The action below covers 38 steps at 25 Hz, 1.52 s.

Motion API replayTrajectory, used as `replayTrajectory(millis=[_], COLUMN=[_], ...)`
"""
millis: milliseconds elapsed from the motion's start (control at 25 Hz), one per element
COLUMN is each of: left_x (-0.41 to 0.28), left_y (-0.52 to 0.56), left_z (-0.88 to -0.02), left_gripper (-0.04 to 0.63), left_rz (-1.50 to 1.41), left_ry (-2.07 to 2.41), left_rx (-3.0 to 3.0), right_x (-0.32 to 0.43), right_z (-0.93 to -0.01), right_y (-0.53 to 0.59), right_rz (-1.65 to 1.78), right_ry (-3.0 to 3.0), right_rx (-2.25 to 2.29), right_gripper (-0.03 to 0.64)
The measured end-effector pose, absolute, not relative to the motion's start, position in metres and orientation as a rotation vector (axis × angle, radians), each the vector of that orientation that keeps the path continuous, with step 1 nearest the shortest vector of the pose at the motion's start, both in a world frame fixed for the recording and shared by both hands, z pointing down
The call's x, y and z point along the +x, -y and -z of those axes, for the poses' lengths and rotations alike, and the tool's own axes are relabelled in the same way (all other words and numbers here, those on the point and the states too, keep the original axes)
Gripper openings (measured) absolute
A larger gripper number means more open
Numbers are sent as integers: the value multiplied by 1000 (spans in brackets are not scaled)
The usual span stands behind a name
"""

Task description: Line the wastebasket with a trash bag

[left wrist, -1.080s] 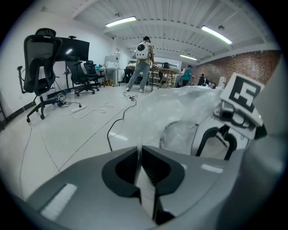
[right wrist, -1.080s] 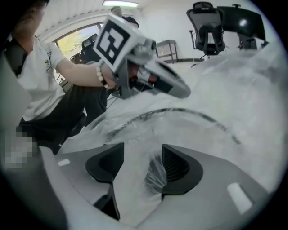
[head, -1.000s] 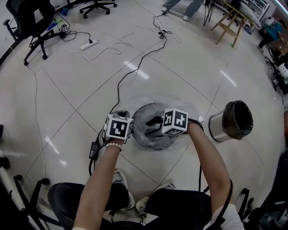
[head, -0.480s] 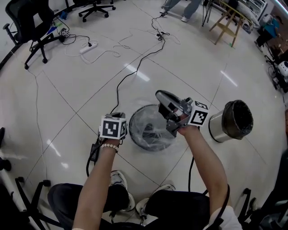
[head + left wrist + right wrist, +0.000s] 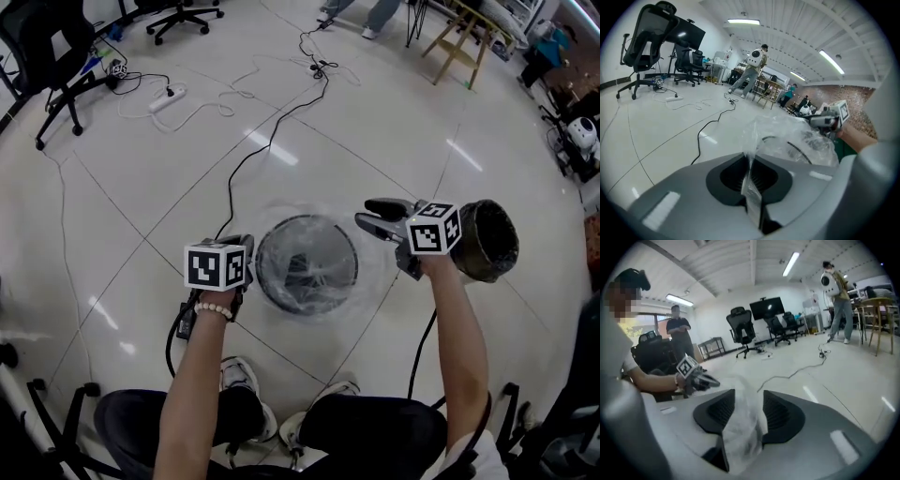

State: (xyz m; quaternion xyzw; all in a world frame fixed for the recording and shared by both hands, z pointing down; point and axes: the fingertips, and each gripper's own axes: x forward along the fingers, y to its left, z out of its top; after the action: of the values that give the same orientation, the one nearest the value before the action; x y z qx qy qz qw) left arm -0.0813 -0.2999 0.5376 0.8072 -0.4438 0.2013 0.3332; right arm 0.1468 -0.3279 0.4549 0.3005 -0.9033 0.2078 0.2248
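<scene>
The round wastebasket stands on the floor below me, with a clear trash bag draped loosely over its rim. My left gripper is at the basket's left rim, shut on an edge of the bag, which runs as a thin strip between its jaws. My right gripper hangs above the basket's right side. Its jaws are opening, with a bunch of bag film loose between the spread pads.
A second steel bin with a dark liner lies right of my right hand. Black cables and a power strip cross the tiled floor beyond. Office chairs stand far left, a wooden stool far right. People stand in the background.
My right gripper has lifted from over the basket's mouth and swung right, rolling as it went. My left gripper has stayed at the left rim, still pinching the bag.
</scene>
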Motion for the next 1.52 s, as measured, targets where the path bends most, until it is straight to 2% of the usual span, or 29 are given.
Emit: replayTrajectory(millis=[80, 360, 640, 680, 720, 760, 840, 920, 1000, 1120, 1200, 1320, 1400, 1520], left_x=[-80, -87, -88, -84, -81, -78, -84, -100, -117, -145, -153, -128, -107, -91], left_y=[298, 293, 280, 275, 271, 269, 265, 262, 259, 258, 256, 250, 245, 237], left_z=[-538, -553, -608, -615, -619, -621, -626, -635, -643, -635, -619, -612, -621, -637], left_gripper=[12, 12, 12, 12, 15, 42, 158, 186, 233, 233, 233, 233, 233, 232], left_rz=[-504, -443, -539, -547, -542, -528, -500, -503, -521, -424, -340, -336, -400, -486], left_ry=[1132, 1103, 991, 961, 937, 925, 957, 1027, 1121, 1290, 1326, 1194, 1125, 1131], left_rx=[2106, 2057, 1956, 1957, 1959, 1957, 1933, 1883, 1828, 1767, 1790, 1850, 1862, 1885], right_x=[147, 114, 136, 137, 140, 145, 160, 185, 213, 233, 215, 175, 170, 176], right_z=[-490, -555, -613, -617, -618, -615, -601, -587, -574, -550, -529, -513, -528, -565], right_y=[328, 358, 343, 337, 333, 331, 331, 341, 353, 354, 329, 272, 247, 229], right_rz=[-563, -507, -837, -892, -949, -1004, -1086, -1124, -1136, -1022, -915, -849, -780, -753], right_ry=[2402, 2316, 2275, 2283, 2300, 2325, 2377, 2394, 2373, 2367, 2433, 2493, 2422, 2318], right_rx=[851, 813, 762, 737, 719, 711, 758, 914, 1105, 1238, 1110, 851, 842, 908], right_gripper=[2, 2, 2, 9, 58, 114, 166, 179, 181, 175, 173, 173, 172, 127])
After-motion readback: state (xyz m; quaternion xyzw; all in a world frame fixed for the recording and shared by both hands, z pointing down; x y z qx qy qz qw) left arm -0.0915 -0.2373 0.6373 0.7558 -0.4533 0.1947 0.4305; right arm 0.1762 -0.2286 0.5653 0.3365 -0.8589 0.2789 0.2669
